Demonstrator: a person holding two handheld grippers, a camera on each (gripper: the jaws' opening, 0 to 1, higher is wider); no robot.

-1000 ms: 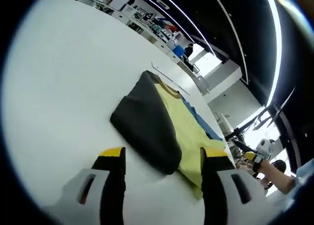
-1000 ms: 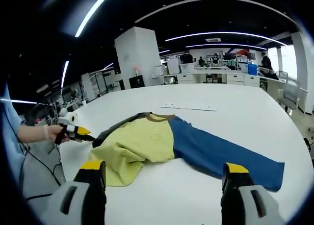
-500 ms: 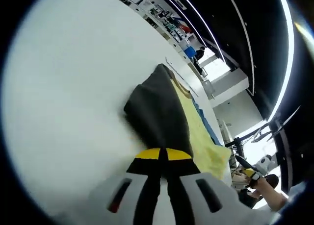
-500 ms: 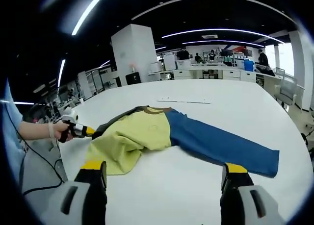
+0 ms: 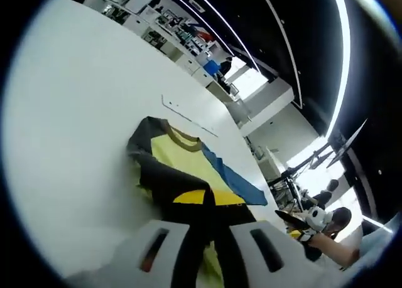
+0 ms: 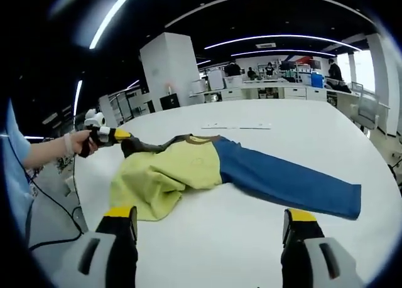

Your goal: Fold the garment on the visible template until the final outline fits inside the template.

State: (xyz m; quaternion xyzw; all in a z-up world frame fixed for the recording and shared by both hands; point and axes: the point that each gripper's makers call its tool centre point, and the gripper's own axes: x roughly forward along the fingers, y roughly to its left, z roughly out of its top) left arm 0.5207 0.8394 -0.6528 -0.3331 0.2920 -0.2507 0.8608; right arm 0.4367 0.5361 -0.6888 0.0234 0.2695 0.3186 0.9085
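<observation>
Garment, a long-sleeved top with a yellow body, a brown collar, one dark sleeve and one blue sleeve, lying on the white table in the right gripper view. Its body is rumpled and partly doubled over at the hem side. The blue sleeve lies flat and stretched out toward the right of that view, so that side reads as not yet folded. The dark sleeve is raised off the table and drawn taut toward the left gripper, whose jaws are clenched on the end of it; a lifted sleeve of this kind can be carried over the yellow body as a fold. In the left gripper view the same gripper shows its yellow-tipped jaws pressed together on dark cloth, with the garment spread out beyond them. The right gripper hangs near the hem edge with its jaws spread wide and grasping nothing, apparently kept clear until a second fold is due. Beyond the collar a thin pale strip lies on the table; whether it marks the template cannot be told. By this judgement the fold is at an early stage, with the outline far wider than a folded shape
</observation>
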